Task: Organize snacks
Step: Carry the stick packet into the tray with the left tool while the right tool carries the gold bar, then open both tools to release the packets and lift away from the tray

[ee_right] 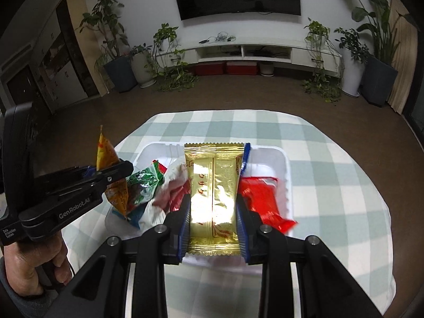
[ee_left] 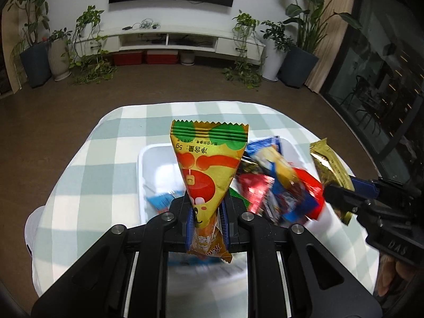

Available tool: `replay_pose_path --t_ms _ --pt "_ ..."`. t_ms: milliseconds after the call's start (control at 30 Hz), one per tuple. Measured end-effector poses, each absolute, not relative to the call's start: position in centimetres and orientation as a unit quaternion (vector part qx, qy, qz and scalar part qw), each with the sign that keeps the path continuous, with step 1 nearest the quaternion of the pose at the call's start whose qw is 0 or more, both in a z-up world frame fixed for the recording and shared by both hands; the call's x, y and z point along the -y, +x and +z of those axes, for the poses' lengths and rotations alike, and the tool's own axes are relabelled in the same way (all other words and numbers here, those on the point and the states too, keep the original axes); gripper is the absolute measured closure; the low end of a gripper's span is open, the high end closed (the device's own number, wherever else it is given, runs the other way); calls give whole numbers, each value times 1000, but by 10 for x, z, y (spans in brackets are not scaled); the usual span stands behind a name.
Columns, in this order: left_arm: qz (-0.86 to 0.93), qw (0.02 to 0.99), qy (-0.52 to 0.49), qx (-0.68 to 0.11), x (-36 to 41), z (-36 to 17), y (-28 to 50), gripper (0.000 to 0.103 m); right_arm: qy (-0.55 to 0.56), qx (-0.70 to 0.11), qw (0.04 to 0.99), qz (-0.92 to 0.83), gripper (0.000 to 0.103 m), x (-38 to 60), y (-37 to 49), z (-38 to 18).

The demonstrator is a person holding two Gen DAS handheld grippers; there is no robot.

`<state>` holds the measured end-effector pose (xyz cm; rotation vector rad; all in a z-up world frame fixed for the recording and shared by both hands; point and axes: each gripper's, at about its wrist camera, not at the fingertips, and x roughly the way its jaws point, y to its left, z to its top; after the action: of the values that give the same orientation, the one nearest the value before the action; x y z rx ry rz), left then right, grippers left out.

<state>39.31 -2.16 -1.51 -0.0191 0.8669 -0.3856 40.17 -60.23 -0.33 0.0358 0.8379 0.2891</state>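
Note:
My left gripper (ee_left: 206,212) is shut on a yellow and orange triangular snack packet (ee_left: 209,159), held upright above a white bin (ee_left: 153,151). Seen from the right wrist, that gripper (ee_right: 111,171) and its packet (ee_right: 106,153) hang over the bin's left side. My right gripper (ee_right: 213,206) is shut on a flat gold wrapper (ee_right: 214,185) above the same white bin (ee_right: 283,164). In the left wrist view it (ee_left: 336,188) enters from the right with the gold wrapper (ee_left: 331,164). Inside the bin lie several packets: red (ee_right: 262,198), green (ee_right: 143,182), white (ee_right: 175,177), and blue and red ones (ee_left: 278,185).
The bin stands on a table with a green and white checked cloth (ee_right: 331,185). A hand (ee_right: 34,259) holds the left gripper's handle. Beyond the table are brown floor, potted plants (ee_left: 34,45), a white TV bench (ee_left: 169,39) and a wall screen.

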Motion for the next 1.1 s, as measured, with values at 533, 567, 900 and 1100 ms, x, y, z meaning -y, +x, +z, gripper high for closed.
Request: replay_pose_path --t_ms 533,567,900,1100 --pt "-200 861 -4 -468 33 -76 436 58 -62 -427 894 118 66 561 452 -51" --pt "-201 861 -12 -467 29 -76 437 57 -62 -426 895 117 65 560 452 -51" --pt "-193 866 -30 -460 14 -69 428 34 -47 -412 903 112 51 567 442 -42" --pt "-201 868 -31 -452 14 -71 419 33 -44 -401 909 107 45 570 432 -36"
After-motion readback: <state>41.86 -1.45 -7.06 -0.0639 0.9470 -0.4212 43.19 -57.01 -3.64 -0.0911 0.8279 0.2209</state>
